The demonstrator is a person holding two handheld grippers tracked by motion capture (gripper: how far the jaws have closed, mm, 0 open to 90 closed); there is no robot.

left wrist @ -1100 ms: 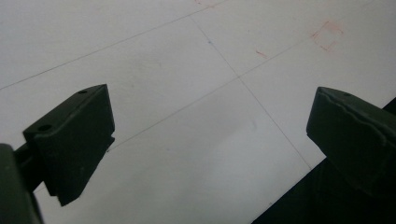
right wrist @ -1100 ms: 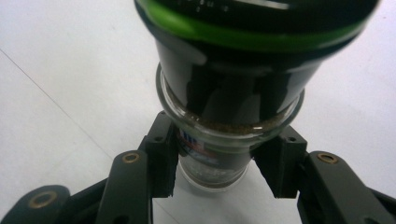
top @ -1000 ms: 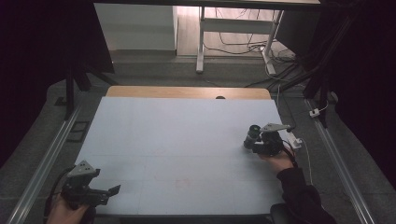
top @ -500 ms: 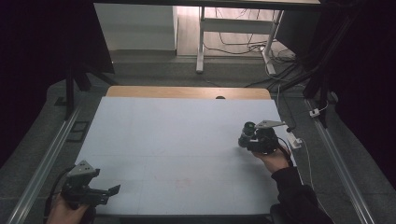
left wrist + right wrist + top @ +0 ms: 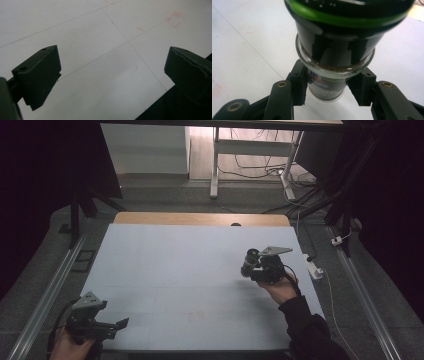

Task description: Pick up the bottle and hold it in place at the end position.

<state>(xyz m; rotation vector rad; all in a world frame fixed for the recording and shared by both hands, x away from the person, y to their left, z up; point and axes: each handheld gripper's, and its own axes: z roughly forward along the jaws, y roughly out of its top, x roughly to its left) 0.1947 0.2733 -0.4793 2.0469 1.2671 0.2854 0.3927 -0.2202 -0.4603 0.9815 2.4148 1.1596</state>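
- One pale desk (image 5: 190,270), faintly lined, a few red marks toward its near side.
- Right gripper (image 5: 255,267), at the desk's right side, fingers (image 5: 299,85) closed on a glass spice jar (image 5: 332,72) with a black, green-ringed cap; brown contents show inside.
- Left gripper (image 5: 107,327), at the near left corner, fingers (image 5: 37,75) spread wide apart with nothing between them.

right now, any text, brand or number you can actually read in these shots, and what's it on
None can be read.
Jar label: red and blue print below the glass shoulder, held between the right gripper fingers, too blurred and cropped to read.
Jar cap: small pale marks along the top edge, too blurred to read.
Table sheet: faint red scribbles and thin lines, not letters.
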